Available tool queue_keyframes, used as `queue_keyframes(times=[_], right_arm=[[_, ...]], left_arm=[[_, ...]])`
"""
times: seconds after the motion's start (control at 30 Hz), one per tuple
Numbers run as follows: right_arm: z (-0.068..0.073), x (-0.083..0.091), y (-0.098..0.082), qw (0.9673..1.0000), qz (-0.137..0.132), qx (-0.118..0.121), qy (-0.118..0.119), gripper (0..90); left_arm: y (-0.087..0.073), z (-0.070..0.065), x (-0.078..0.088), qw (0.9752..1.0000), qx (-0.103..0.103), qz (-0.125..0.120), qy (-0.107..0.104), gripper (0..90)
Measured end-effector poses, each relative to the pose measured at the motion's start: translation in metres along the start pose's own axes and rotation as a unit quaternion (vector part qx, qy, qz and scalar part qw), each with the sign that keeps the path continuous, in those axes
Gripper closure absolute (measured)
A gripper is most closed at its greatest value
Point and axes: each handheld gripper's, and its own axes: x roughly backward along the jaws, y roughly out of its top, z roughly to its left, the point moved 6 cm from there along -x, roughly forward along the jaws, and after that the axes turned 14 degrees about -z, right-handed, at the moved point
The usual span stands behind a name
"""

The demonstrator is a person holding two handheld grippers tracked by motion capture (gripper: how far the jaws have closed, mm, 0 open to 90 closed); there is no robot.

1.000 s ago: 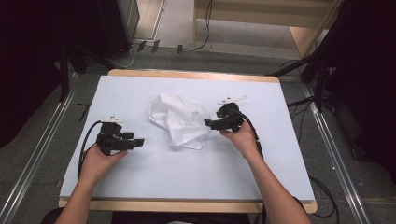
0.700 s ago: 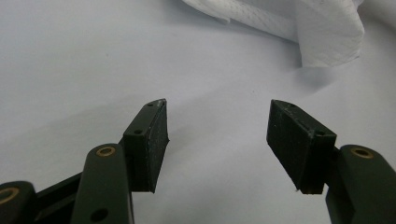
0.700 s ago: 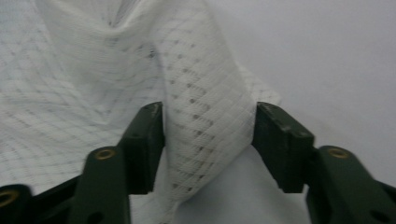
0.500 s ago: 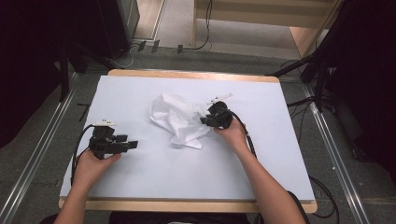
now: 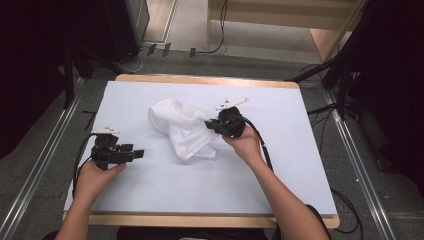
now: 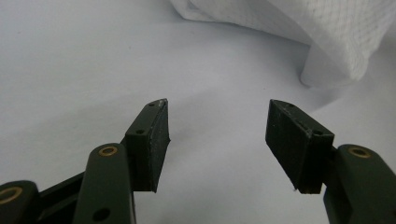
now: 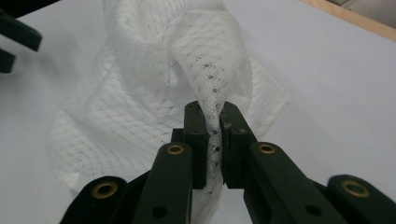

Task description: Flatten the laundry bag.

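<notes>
A crumpled white mesh cloth (image 5: 182, 127) lies in the middle of the white table. My right gripper (image 5: 212, 123) is at its right edge; its jaws have just been closing and now pinch a fold of the cloth (image 7: 205, 79) between the pads, lifting it slightly. In the right gripper view the gripper (image 7: 214, 122) has mesh squeezed in the narrow gap. My left gripper (image 5: 136, 153) rests at the table's left, apart from the cloth, pointing toward it. Its jaws stand open (image 6: 217, 125) over bare table, with the cloth's edge (image 6: 327, 42) farther ahead.
The white tabletop (image 5: 165, 195) has a wooden rim (image 5: 200, 219) at the front. Metal rails (image 5: 35, 170) run along both sides on the floor. Cables (image 5: 260, 137) trail from the grippers. Dark equipment stands beyond the far corners.
My right gripper moved left onto the cloth's right edge and shut on a fold, raising it a little. The left gripper drifted slightly toward the front left.
</notes>
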Motion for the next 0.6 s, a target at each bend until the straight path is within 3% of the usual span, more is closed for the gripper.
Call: queue_keyframes(times=[0.07,0.13,0.33,0.6], right_arm=[[0.005,0.001,0.001,1.0000,-0.002,0.006,0.007,83.6],[0.018,0.003,0.002,0.9996,0.001,0.017,0.021,81.1],[0.039,0.001,-0.001,0.9986,0.008,0.020,0.048,82.9],[0.076,-0.017,-0.014,0.9947,0.034,0.034,0.091,83.4]], left_arm=[[0.001,0.002,0.002,1.0000,0.005,-0.002,0.001,40.8],[0.002,0.005,0.004,0.9999,0.009,-0.005,0.003,41.3],[0.005,0.012,0.010,0.9997,0.019,-0.010,0.011,42.4],[0.009,0.021,0.017,0.9994,0.024,-0.016,0.021,44.1]])
